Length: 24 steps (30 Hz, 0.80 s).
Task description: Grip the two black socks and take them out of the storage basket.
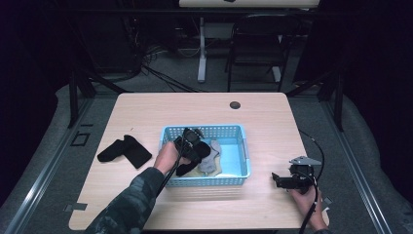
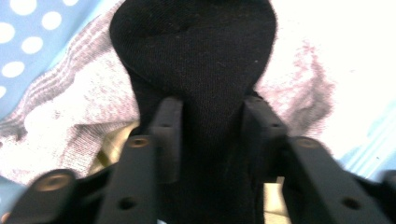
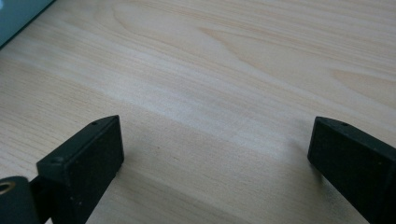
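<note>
Two grippers show in the high view: the left gripper [image 1: 191, 141] sits inside the blue basket [image 1: 243, 146] at centre frame, on a black sock [image 1: 187, 167]; the right gripper [image 1: 280, 179] rests lower right on the table [image 1: 146, 107] (well apart). Left gripper view: jaws pinch the black sock [image 2: 196, 70] at centre, grey sock [image 2: 70, 121] beneath; right gripper view: jaws wide over bare wood.

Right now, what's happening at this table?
A person is sorting socks. The left gripper is down in the blue basket, its jaws pinching a black sock that lies on a grey sock. Another black sock lies on the table. The right gripper rests open over bare wood.
</note>
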{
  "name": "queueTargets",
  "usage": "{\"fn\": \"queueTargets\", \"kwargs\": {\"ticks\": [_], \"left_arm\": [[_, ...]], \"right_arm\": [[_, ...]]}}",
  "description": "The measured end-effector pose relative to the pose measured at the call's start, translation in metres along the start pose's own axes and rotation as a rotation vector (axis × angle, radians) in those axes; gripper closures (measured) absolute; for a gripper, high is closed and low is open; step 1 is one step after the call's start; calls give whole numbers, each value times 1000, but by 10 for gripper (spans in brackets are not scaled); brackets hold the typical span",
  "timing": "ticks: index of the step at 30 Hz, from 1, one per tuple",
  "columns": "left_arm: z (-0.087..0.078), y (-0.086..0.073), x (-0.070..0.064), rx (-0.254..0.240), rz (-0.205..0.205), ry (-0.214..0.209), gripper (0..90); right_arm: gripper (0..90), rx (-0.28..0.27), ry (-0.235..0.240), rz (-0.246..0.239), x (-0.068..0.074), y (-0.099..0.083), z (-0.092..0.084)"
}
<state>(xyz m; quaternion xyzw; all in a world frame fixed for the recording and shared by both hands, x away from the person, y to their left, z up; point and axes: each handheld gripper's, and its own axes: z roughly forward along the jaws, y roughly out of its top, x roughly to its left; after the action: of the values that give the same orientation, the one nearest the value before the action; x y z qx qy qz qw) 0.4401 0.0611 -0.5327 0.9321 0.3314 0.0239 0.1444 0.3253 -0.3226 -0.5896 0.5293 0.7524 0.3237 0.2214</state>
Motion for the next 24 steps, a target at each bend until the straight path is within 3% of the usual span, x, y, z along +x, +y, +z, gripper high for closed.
{"fn": "queueTargets", "kwargs": {"ticks": [7,18,24], "left_arm": [[-12,-5,3,-44,-1,-18,776],[-40,-14,8,-133,-8,-40,788],[-54,-16,10,-154,2,-26,788]], "right_arm": [[29,0,0,0,0,0,0],[29,1,0,1,0,0,0],[29,0,0,0,0,0,0]]}}
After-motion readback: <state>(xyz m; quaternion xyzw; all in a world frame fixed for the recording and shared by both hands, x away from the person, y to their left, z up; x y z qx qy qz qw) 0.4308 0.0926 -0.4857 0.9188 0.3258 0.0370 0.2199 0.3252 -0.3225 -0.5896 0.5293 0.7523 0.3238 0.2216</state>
